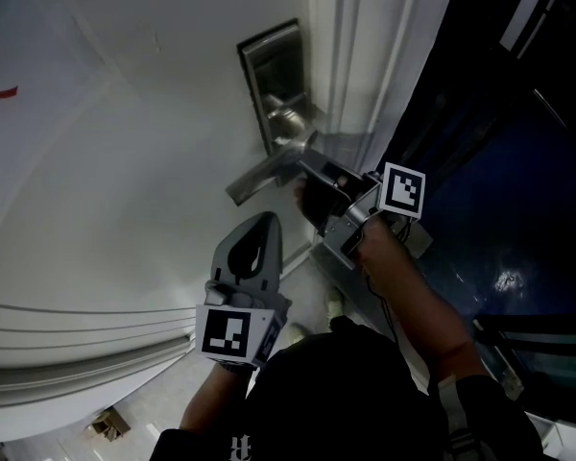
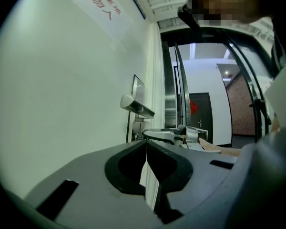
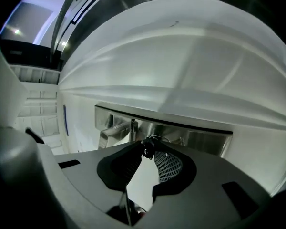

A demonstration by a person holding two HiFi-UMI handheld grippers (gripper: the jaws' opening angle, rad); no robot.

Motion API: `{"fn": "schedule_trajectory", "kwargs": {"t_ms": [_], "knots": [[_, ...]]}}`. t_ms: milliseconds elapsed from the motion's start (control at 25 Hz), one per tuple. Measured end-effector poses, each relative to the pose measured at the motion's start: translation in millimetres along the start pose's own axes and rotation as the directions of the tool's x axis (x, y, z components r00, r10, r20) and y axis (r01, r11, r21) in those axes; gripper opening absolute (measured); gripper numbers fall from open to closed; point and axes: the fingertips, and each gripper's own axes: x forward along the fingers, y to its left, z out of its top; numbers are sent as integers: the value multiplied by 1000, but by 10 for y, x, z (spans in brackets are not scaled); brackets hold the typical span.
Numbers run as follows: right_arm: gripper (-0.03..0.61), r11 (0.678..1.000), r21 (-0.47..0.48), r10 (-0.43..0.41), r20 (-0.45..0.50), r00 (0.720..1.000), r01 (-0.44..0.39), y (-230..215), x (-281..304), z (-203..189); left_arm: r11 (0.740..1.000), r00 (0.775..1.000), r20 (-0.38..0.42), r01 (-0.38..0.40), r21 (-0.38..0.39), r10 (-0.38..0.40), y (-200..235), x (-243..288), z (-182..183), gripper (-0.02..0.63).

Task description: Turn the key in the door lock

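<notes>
— Where is the key (image 3: 148,146) just now?

— Right at the tips of my right gripper (image 1: 310,167). Its fingers (image 3: 168,165) are clamped on the small dark head, ring and all, hard up against the metal lock plate (image 1: 275,73) on the white door (image 1: 125,161), just under the handle (image 1: 259,179).

— Is it in the keyhole?

— I can't see the shaft; the head covers it. Since the head sits against the plate, I judge it is in.

— Which way does it lie from you?

— Straight ahead. I take its long axis to run into the door, in line with my fingers. So the turn should be a roll of the wrist about that line, with no push to either side.

— And your other hand?

— The left gripper (image 1: 265,221) is lower and further from the lock, well short of the plate, pointing up at the handle. Its fingers (image 2: 168,165) are together with nothing between them. The right is the nearer one and has the key, so the turn falls to it.

— What could go wrong?

— The handle sits just above my fingers. If I roll wide, I may knock it.
</notes>
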Motion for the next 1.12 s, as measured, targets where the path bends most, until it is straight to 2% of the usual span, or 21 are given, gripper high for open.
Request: {"fn": "schedule_trajectory", "kwargs": {"t_ms": [160, 240, 280, 320, 360, 400, 440, 480, 560, 640, 720, 800, 840, 880, 920, 960, 1040, 1120], "knots": [[61, 1000, -11, 1, 40, 999, 0, 18, -67, 59, 1000, 1000, 4, 8, 1, -8, -10, 2, -3, 9], [61, 995, -94, -19, 54, 998, 24, 52, -137, 112, 1000, 1000, 8, 13, -1, -13, -29, 7, 7, 9], [61, 984, -171, -34, 50, 998, 42, 87, -163, 127, 1000, 1000, 7, 15, -2, -15, -37, 9, 4, 9], [61, 961, -269, -52, 40, 998, 61, 135, -179, 132, 1000, 1000, 7, 18, -2, -18, -45, 10, 0, 9], [61, 923, -377, -75, 29, 997, 80, 189, -187, 127, 1000, 1000, 6, 20, -2, -20, -54, 13, -3, 8], [61, 867, -488, -105, 20, 994, 101, 240, -194, 114, 1000, 1000, 7, 23, -2, -23, -63, 15, -4, 8], [61, 792, -598, -140, 14, 990, 121, 283, -205, 93, 1000, 1000, 7, 26, -3, -26, -73, 17, -4, 9], [61, 694, -707, -177, 11, 984, 133, 326, -213, 64, 1000, 1000, 8, 28, -4, -28, -81, 17, -1, 9], [61, 445, -887, -243, 14, 970, 124, 406, -211, -17, 1000, 999, 9, 31, -4, -30, -93, 15, 4, 8], [61, 165, -983, -296, 28, 955, 80, 447, -194, -114, 999, 999, 10, 32, -3, -32, -101, 12, 6, 9], [61, -154, -988, -357, 68, 932, 13, 437, -185, -203, 999, 999, 11, 32, -4, -32, -103, 7, 5, 9], [61, -463, -884, -392, 131, 911, -71, 372, -184, -276, 1000, 1000, 12, 29, -6, -29, -94, 2, 3, 9], [63, -594, -796, -393, 161, 906, -116, 330, -179, -308, 1000, 1000, 12, 28, -6, -28, -89, 0, 3, 9], [67, -702, -694, -391, 187, 901, -160, 277, -176, -337, 1000, 1000, 12, 26, -6, -26, -86, -3, 3, 9], [74, -782, -589, -389, 209, 897, -201, 219, -174, -358, 1000, 1000, 12, 25, -6, -25, -83, -6, 2, 9], [80, -837, -494, -385, 227, 895, -234, 163, -170, -369, 1000, 1000, 11, 24, -6, -24, -81, -9, 1, 9], [91, -897, -350, -368, 256, 894, -269, 87, -152, -367, 1000, 1000, 10, 21, -9, -21, -75, -15, -1, 8], [92, -926, -262, -342, 277, 898, -272, 53, -115, -341, 1000, 1000, 10, 20, -10, -20, -70, -15, -2, 9]]}}
